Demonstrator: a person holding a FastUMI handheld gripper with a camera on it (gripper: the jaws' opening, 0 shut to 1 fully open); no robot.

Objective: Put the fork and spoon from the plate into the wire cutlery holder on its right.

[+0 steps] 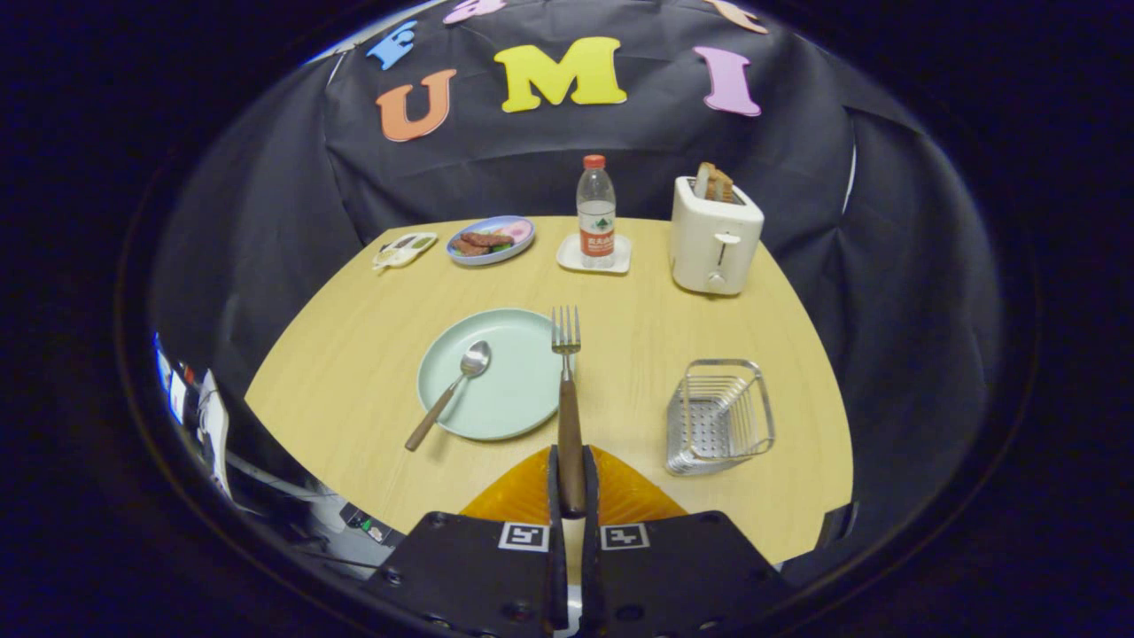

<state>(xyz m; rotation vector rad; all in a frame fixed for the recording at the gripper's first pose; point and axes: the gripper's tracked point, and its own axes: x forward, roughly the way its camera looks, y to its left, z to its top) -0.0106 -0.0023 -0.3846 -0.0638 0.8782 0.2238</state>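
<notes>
Gripper view looks down the claw (571, 483) onto a pale wooden desk (354, 354) set against black cloth. At the far left of the desk lies a small white tray (404, 249) with something green in it, and just beside it to the right a blue-rimmed plate (491, 239) carries browned food. Nearer the claw sits the light green plate (493, 372); the spoon (450, 392) rests on it with its bowl on the plate and its brown handle running out over the near-left rim onto the desk. Right of the spoon, the fork (567, 399) points straight ahead with its tines over the green plate's right rim, and its brown handle runs back between the claw's two fingers (553, 478), which are clenched on it from both sides. Whether the fork is lifted clear of the plate cannot be told. Beyond the fork, at the back of the desk, a clear water bottle (596, 211) with a red cap stands upright on a white coaster (594, 255). Right of that is a white toaster (713, 235) with toast sticking out of its slots. Nearer, to the right of the green plate and apart from it, stands the wire cutlery holder (719, 415), with nothing visible inside it.
</notes>
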